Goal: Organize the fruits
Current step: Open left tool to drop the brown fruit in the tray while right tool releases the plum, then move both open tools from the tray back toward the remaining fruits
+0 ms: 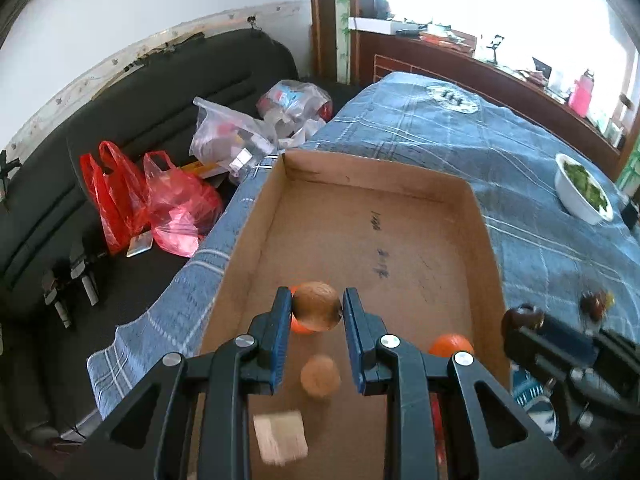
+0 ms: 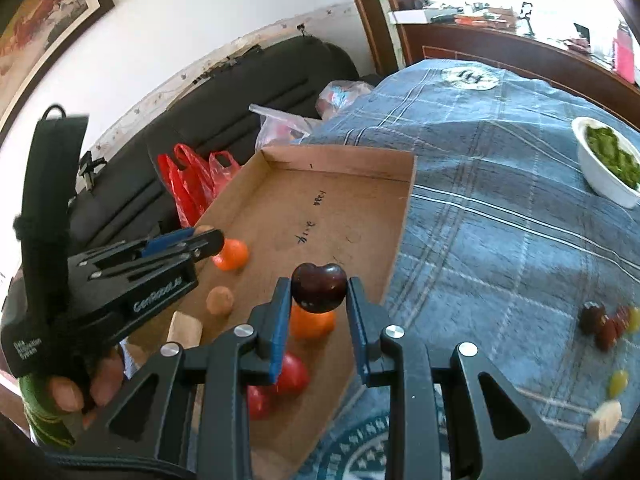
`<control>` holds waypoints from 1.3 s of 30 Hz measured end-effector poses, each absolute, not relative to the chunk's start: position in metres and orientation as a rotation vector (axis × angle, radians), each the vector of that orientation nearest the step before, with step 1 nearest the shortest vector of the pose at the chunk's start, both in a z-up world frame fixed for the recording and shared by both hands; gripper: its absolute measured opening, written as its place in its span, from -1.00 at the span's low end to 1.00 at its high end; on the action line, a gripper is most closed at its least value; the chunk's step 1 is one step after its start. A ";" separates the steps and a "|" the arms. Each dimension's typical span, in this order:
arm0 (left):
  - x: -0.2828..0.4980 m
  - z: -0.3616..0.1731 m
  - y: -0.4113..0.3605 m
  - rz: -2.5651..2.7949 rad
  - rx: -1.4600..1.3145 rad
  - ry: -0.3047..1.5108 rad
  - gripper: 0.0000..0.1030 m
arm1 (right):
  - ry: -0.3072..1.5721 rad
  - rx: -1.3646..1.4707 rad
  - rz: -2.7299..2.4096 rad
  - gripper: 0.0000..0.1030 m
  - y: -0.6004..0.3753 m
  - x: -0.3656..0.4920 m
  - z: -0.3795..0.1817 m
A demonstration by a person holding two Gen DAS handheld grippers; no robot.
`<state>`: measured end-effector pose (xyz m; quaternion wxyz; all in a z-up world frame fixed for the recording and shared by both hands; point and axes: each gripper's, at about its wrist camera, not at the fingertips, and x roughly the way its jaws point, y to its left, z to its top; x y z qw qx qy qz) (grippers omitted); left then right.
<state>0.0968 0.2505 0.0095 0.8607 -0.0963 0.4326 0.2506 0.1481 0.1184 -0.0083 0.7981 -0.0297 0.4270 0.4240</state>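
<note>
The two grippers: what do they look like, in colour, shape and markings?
Both are black handheld tools. The right gripper has angular black arms with triangular cut-outs, silver round bolts and blue ribbed pads. The left gripper matches it. In the right wrist view, its side carries white lettering and a black strap rises from its body.

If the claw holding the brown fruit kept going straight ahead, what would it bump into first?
Probably the bare floor of the cardboard tray, since the left claw with its brown fruit points forward and downward into it. Depth is hard to judge; the far wall could come first.
</note>
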 end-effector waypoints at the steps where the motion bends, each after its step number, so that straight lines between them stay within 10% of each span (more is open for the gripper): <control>1: 0.101 0.009 0.253 0.530 -0.203 0.911 -0.52 | 0.918 -0.070 0.910 -0.42 0.122 0.149 -0.010; 19: 0.141 -0.027 0.273 0.581 -0.188 1.056 -0.52 | 0.993 -0.223 0.885 -0.40 0.175 0.168 -0.049; 31: 0.132 -0.015 0.274 0.594 -0.216 1.037 0.17 | 0.942 -0.201 0.885 -0.13 0.163 0.165 -0.033; 39: 0.112 0.002 0.263 0.609 -0.235 0.981 0.20 | 0.919 -0.168 0.887 -0.10 0.142 0.151 -0.019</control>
